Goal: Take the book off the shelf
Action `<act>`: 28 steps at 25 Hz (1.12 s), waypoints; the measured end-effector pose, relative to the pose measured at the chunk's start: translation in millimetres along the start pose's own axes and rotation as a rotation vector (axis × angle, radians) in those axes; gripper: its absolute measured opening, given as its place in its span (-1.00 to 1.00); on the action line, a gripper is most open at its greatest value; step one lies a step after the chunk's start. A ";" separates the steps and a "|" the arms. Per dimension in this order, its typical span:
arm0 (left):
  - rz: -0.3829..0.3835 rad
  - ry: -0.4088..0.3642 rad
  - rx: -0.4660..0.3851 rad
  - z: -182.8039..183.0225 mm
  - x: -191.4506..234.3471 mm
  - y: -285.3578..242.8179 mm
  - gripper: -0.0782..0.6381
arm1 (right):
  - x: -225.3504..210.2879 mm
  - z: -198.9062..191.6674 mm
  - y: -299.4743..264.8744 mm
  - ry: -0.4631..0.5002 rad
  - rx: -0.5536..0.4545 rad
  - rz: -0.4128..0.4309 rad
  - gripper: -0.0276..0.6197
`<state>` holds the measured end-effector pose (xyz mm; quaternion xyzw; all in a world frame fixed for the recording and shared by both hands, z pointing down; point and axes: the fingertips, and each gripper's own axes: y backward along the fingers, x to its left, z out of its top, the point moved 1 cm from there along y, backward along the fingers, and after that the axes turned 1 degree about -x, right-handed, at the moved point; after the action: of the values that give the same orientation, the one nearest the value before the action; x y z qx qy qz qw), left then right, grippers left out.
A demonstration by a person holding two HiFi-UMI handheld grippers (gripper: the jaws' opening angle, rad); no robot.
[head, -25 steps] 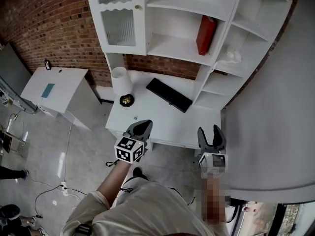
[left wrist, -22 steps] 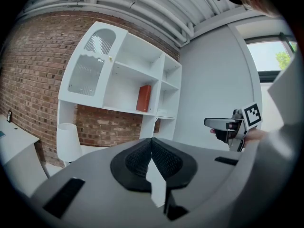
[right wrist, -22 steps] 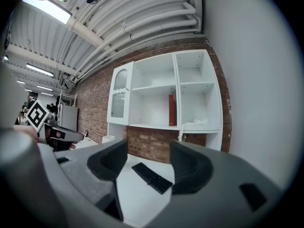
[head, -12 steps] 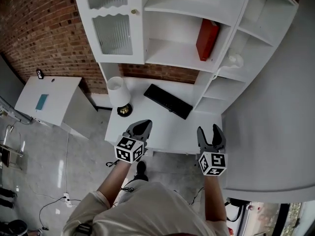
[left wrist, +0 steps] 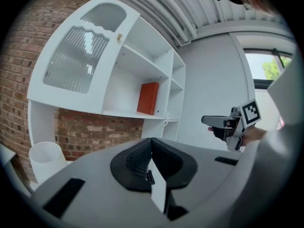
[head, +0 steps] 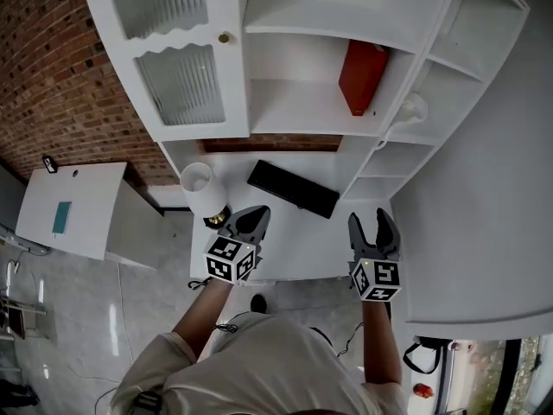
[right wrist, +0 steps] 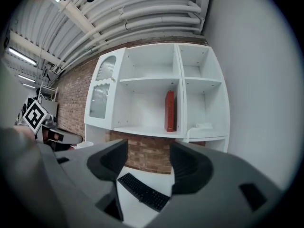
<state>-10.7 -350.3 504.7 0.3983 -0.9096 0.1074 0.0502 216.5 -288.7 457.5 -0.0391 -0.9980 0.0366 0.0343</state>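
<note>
A red book point(head: 361, 76) stands upright on the middle shelf of the white shelf unit point(head: 294, 128), against the right divider; it also shows as the red book point(left wrist: 147, 98) and the red book point(right wrist: 169, 111). My left gripper point(head: 246, 223) is shut and empty, held over the desk's front edge. My right gripper point(head: 374, 233) is open with nothing between its jaws, well short of the book. Its jaws point(right wrist: 148, 163) point toward the shelf unit.
A black keyboard point(head: 293, 188) lies on the white desk point(head: 285, 232) under the shelves. A white lamp point(head: 200, 188) stands at the desk's left. A glass cabinet door point(head: 177, 76) fills the unit's left. A white wall point(head: 484, 188) runs along the right.
The head view has moved closer to the shelf unit, which now fills more of the frame. Both grippers hold about the same pose; the left stays shut and the right stays open.
</note>
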 end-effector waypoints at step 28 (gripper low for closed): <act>-0.010 -0.018 -0.004 30.0 39.6 -88.7 -0.80 | -49.5 57.0 -154.6 0.013 -0.058 -0.016 -0.11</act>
<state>27.5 -444.2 496.3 0.4037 -0.9082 0.1017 0.0435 249.9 -450.4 409.2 -0.0325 -0.9987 0.0073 0.0397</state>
